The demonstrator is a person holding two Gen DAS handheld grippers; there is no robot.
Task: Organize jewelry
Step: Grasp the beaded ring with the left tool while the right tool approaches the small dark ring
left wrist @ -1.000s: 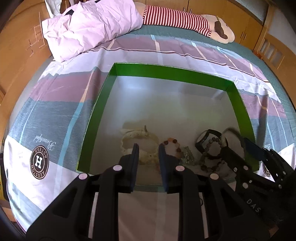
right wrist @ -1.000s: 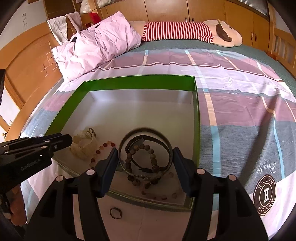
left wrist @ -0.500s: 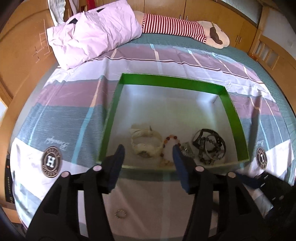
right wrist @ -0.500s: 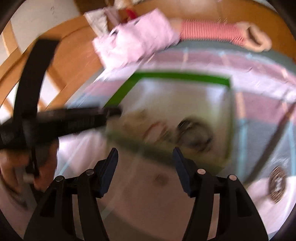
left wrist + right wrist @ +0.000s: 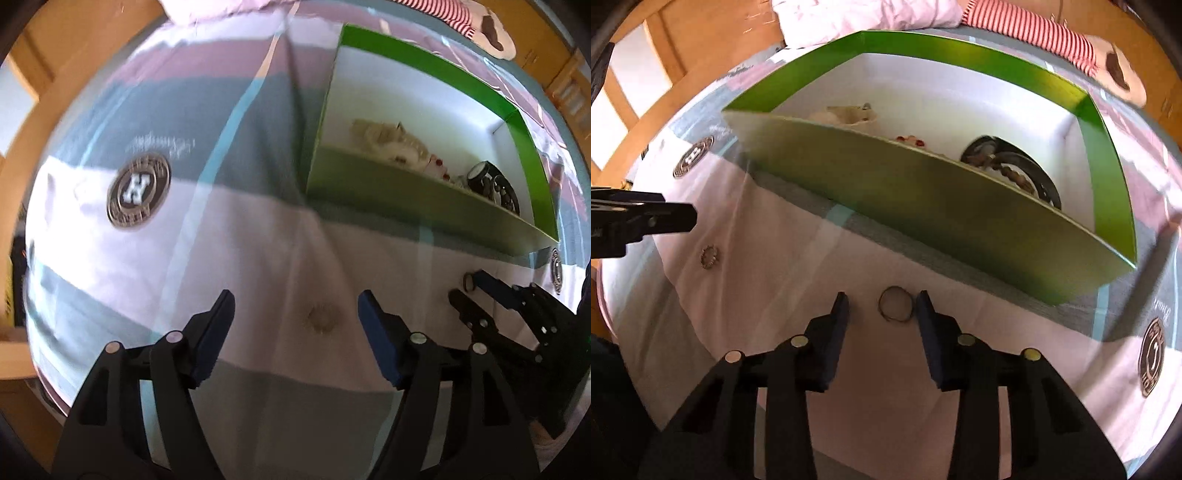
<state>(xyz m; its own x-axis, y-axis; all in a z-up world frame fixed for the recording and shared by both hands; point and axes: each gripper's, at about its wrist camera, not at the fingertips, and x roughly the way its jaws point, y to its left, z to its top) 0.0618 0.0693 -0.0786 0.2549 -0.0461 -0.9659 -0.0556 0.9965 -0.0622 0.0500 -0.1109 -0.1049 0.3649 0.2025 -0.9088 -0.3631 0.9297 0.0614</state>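
Note:
A green box with a white inside lies on the bed; it also shows in the left wrist view. It holds a cream bracelet, red beads and dark bead bracelets. A thin plain ring lies on the sheet just ahead of my open right gripper, between its fingertips. A small ornate ring lies between the tips of my open left gripper; it also shows in the right wrist view. Both grippers are empty.
The bed sheet is striped white, grey and mauve with round "H" logos. A pink pillow and a red-striped soft toy lie beyond the box. A wooden bed frame is at the left.
Both grippers have dropped low to the sheet in front of the box. The left jaws have opened wide around the ornate ring. The right gripper now brackets the plain ring.

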